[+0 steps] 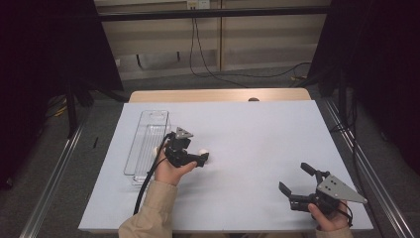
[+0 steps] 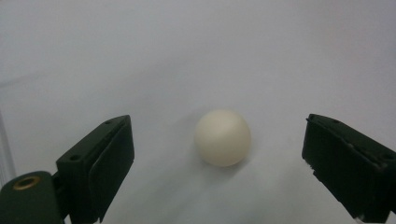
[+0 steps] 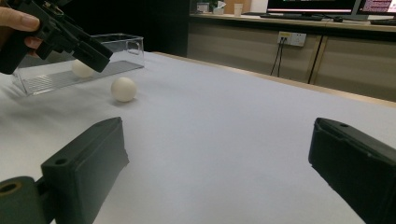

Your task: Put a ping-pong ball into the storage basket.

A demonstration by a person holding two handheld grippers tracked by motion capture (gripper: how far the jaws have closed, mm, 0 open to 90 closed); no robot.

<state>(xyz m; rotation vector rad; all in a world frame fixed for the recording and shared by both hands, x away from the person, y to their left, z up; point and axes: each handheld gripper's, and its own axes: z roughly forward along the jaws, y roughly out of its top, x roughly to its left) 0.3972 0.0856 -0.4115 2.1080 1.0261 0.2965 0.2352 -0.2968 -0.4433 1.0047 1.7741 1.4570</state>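
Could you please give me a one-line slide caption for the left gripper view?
Open left tool poised over a white ball resting on the white table.

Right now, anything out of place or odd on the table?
Nothing damaged or spilled. One white ball lies loose on the table sheet, outside the clear tray, while a second ball shows through the tray's wall. The left claw stands open around the loose ball, not touching it.

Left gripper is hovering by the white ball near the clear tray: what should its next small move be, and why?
Probably lower the left gripper around the white ball and close. Its jaws stand open, apart from the ball lying on the table between them, beside the clear tray.
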